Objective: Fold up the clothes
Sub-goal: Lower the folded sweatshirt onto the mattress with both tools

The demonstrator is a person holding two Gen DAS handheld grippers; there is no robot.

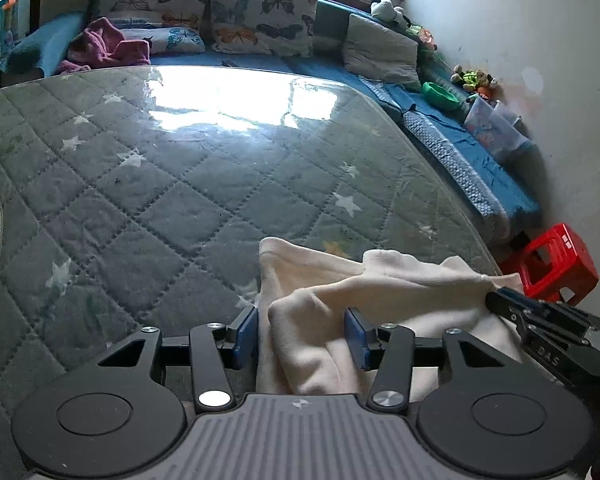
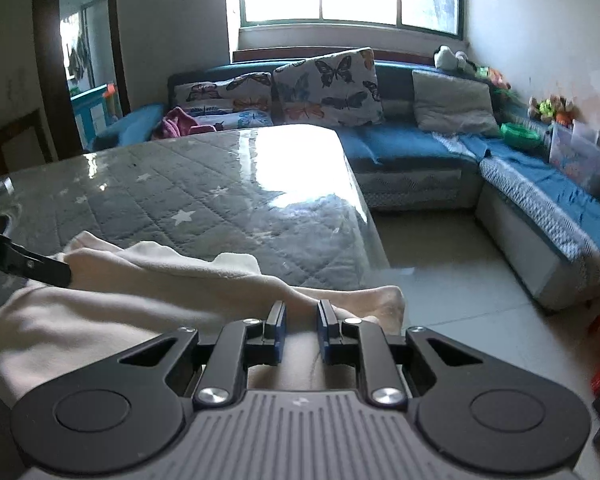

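Mid-fold: the left gripper (image 1: 305,330) stands open astride the cream garment (image 1: 380,280) at the quilted table's (image 1: 140,184) near edge; the right gripper (image 2: 302,330) pinches its hem. Next, likely smoothing it flat.

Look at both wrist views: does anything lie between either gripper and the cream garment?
Nothing visible does. The cream garment already lies between the left gripper's open jaws, pads clear of it. The right gripper is narrowly closed over a fold of it near the table edge.

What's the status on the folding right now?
Left hand-held gripper open, cream garment between its fingers. Right hand-held gripper pinching the garment. Nothing in the way.
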